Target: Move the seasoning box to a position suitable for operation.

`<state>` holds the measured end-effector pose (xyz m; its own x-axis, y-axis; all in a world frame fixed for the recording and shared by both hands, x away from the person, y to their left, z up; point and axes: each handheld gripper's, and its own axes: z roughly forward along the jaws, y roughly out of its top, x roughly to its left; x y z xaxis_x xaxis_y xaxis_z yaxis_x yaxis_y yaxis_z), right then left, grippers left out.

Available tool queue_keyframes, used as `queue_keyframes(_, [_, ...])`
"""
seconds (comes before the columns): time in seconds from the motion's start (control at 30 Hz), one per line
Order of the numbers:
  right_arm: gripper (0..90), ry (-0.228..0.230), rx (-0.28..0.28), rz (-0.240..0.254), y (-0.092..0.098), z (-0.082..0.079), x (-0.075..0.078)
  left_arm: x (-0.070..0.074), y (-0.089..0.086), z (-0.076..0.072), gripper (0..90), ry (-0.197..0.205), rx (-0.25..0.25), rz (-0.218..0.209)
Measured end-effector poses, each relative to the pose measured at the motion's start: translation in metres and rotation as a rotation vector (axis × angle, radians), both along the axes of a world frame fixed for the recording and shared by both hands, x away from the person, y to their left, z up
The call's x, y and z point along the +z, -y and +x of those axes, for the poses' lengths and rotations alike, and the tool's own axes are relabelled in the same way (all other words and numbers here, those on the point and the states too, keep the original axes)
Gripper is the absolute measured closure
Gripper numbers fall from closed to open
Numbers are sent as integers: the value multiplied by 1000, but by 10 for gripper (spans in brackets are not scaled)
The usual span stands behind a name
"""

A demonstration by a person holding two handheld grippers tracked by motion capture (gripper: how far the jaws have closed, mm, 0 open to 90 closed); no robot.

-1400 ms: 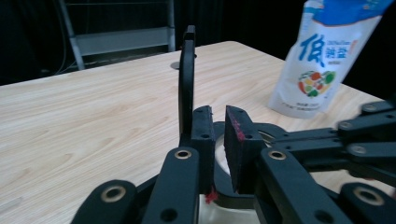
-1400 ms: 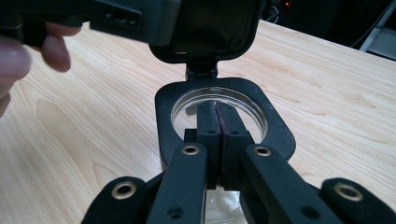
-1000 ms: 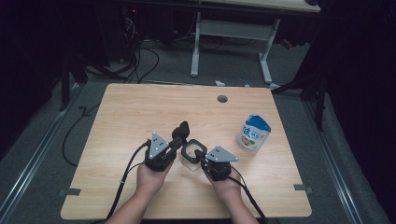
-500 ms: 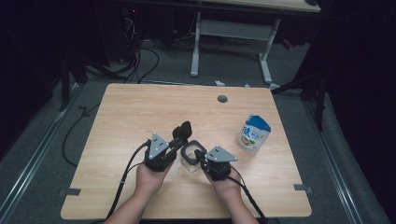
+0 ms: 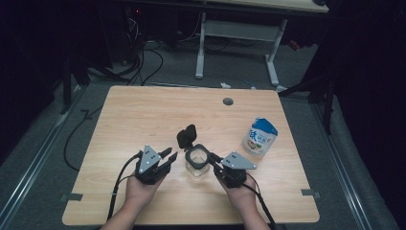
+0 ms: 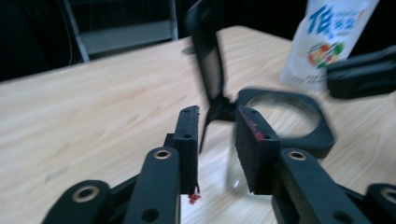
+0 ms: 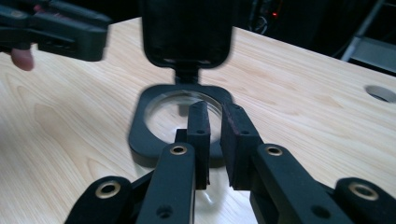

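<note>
On the worktop (image 5: 143,110) a clear jar (image 5: 197,165) with a black rim stands between the two hands, its hinged lid (image 5: 186,136) flipped up and leaning away from the person, a pouch (image 5: 260,135) off to the right. The right tongs (image 5: 214,160) sit at the jar's rim, jaws just easing apart with a narrow gap, nothing pinched. The left tongs (image 5: 168,155), also just opening and empty, lie just beside the jar's left, so the jar is rightward of them.
</note>
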<state>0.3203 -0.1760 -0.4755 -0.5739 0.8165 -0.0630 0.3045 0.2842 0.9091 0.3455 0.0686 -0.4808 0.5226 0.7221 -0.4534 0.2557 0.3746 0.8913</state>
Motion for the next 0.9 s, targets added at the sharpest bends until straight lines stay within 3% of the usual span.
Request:
queue_keyframes(0.13, [799, -20, -51, 27, 22, -1, -7, -12, -12, 14, 634, -50, 22, 32])
queue_keyframes(0.2, [778, -42, -77, 27, 36, 5, -15, -18, -18, 22, 623, -63, 38, 61])
queue_keyframes(0.3, [768, -65, -93, 21, 45, 8, -19, -23, -27, 30, 611, -107, 55, 62])
queue_keyframes(0.37, [746, -83, -124, 16, 56, 8, -21, -22, -35, 27, 585, -97, 59, 66])
queue_keyframes(0.47, [726, -74, -171, 11, 73, 3, -18, -25, -49, 18, 562, -104, 61, 46])
queue_keyframes(0.53, [708, -79, -239, 23, 93, -4, -16, -28, -58, 13, 512, -130, 58, 67])
queue_keyframes(0.57, [708, -79, -239, 23, 93, -4, -16, -28, -61, 12, 512, -138, 53, 66])
queue_keyframes(0.67, [700, -89, -315, 23, 108, -13, -16, -35, -71, 5, 493, -98, 69, 101])
queue_keyframes(0.77, [693, -101, -346, 26, 114, -17, -20, -38, -74, 4, 484, -115, 43, 98])
queue_keyframes(0.9, [677, -122, -389, 17, 123, -18, -28, -41, -72, 5, 462, -112, 32, 129])
